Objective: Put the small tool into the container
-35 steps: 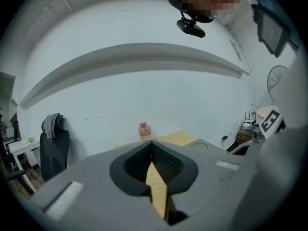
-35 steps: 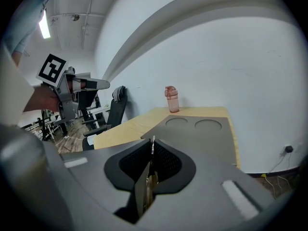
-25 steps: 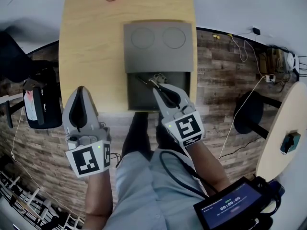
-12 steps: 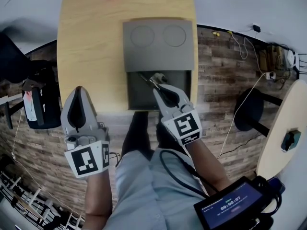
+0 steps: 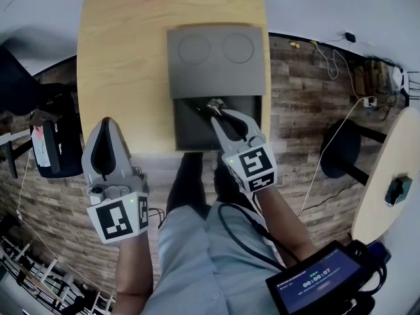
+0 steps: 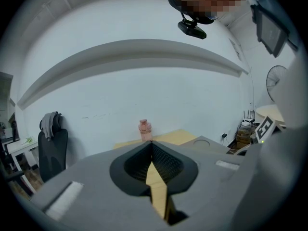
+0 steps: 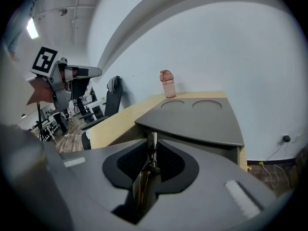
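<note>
Left claw (image 5: pixel 109 123), nearest the body, hangs clenched and empty over the near edge of the light wooden desk (image 5: pixel 121 77). Its pads meet at the tip with nothing between them, and it has no part in this step.

Just beyond, the right claw (image 5: pixel 216 112) reaches down and forward into the dark open compartment of the grey box-shaped container (image 5: pixel 193 135). Its jaws have just been opening. The small slim metal tool (image 7: pixel 151 150) stands upright between the pads, its thin end poking out past the tips. The grip looks released rather than pinched, though the gap is barely wider than the tool. From the head view the tool sits toward the back of the compartment, close under the edge of the container's flat grey top panel with two round outlines (image 5: pixel 216 61). Whether it already rests on the compartment floor cannot be told.

I judge that the drop is in hand and the task is nearly done. The next move calls for letting the jaws part fully so the tool falls free. Then the claw should draw straight back toward the body, without dragging the tool out or knocking the panel's overhang.

Farthest off, a pink plastic bottle (image 7: pixel 167 84) stands at the desk's far edge, well apart from the work.
</note>
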`<control>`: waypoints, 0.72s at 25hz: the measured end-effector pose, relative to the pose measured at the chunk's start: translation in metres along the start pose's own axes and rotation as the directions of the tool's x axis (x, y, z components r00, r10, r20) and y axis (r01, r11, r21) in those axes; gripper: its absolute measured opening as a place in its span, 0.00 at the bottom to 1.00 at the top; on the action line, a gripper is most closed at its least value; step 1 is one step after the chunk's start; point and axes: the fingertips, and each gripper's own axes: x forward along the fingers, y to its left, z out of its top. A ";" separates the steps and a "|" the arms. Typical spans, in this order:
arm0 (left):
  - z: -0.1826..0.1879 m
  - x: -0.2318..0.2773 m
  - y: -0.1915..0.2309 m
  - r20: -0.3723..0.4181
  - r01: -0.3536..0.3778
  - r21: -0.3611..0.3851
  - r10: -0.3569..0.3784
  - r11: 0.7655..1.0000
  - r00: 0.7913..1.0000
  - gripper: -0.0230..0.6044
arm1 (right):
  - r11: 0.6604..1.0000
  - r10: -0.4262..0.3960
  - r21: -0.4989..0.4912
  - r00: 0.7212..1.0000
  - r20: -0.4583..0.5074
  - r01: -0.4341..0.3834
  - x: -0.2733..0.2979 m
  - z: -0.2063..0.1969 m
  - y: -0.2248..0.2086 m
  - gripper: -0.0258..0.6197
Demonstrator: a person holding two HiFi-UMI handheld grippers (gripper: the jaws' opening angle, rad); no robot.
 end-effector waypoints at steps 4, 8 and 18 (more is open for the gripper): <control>0.001 0.001 0.000 0.001 0.002 0.002 -0.002 1.000 1.000 0.05 | 1.000 -0.021 0.005 1.000 -0.008 0.021 0.002 -0.001 -0.006 0.14; 0.001 0.000 -0.001 -0.001 0.005 0.001 -0.005 1.000 1.000 0.05 | 1.000 -0.021 0.019 1.000 -0.004 0.022 0.002 0.000 -0.007 0.17; 0.006 0.003 -0.008 0.041 0.015 -0.004 -0.015 1.000 0.999 0.05 | 0.996 -0.087 0.002 0.994 0.069 0.087 -0.011 0.020 -0.021 0.22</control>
